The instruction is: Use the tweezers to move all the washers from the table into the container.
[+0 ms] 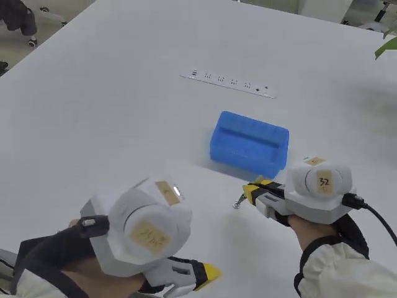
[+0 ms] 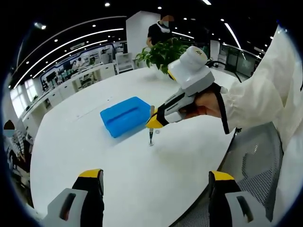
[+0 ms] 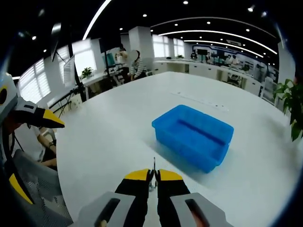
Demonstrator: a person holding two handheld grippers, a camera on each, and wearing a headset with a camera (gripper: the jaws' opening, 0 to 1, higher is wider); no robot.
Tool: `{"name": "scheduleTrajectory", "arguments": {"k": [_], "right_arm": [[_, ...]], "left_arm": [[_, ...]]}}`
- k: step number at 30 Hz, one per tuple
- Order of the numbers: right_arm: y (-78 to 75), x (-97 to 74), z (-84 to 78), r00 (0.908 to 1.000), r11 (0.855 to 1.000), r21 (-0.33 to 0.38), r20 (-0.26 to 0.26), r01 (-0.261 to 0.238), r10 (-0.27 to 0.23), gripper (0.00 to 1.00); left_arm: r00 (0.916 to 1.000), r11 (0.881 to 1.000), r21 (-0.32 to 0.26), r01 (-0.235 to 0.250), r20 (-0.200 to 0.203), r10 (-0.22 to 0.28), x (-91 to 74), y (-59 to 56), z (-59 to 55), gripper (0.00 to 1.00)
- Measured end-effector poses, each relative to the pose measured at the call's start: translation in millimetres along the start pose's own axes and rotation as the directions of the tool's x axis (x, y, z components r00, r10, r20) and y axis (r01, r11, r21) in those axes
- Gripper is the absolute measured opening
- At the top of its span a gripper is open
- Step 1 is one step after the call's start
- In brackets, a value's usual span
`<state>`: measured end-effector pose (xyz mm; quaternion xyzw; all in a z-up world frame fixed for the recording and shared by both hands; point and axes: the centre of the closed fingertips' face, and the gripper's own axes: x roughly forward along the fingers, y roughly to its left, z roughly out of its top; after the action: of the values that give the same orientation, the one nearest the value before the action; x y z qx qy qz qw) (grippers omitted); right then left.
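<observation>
Blue plastic container (image 1: 249, 144), rectangular, open-topped, sits upright on white table (image 1: 111, 112), interior ribbed along its inner wall in the head view. Slim metal tweezers (image 1: 239, 200) are clamped btwn the closed yellow-tipped jaws of the right gripper (image 1: 251, 191), just in front of the container's near side, apart from it. In the left gripper view the tweezers (image 2: 150, 137) stand approx. upright, tips down at the tabletop; contact can't be told. In the right gripper view the tweezers (image 3: 154, 165) show as a thin sliver w/ the container (image 3: 194, 137) beyond.
</observation>
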<state>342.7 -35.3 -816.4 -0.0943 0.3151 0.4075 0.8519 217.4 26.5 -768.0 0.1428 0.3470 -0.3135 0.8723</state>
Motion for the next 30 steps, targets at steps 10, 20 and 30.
{"name": "scheduleTrajectory", "arguments": {"k": [10, 20, 30], "right_arm": [[7.1, 0.9, 0.0, 1.0000, 0.998, -0.059, -0.006, -0.008, 0.007, 0.01], [5.5, 1.6, 0.9, 0.9996, 0.997, -0.077, -0.025, 0.011, -0.013, 0.01], [-0.4, -6.8, 13.5, 0.9996, 0.998, -0.052, -0.006, 0.027, -0.027, 0.00]], "left_arm": [[1.0000, 1.000, 0.003, -0.002, -0.005, 0.002, -0.5, -1.2, -0.1, 0.93], [1.0000, 1.000, 0.011, -0.003, -0.002, 0.004, -0.2, -1.5, 3.3, 0.93], [0.9999, 1.000, 0.018, -0.006, 0.010, 0.006, -0.5, -0.2, 9.9, 0.93]]}}
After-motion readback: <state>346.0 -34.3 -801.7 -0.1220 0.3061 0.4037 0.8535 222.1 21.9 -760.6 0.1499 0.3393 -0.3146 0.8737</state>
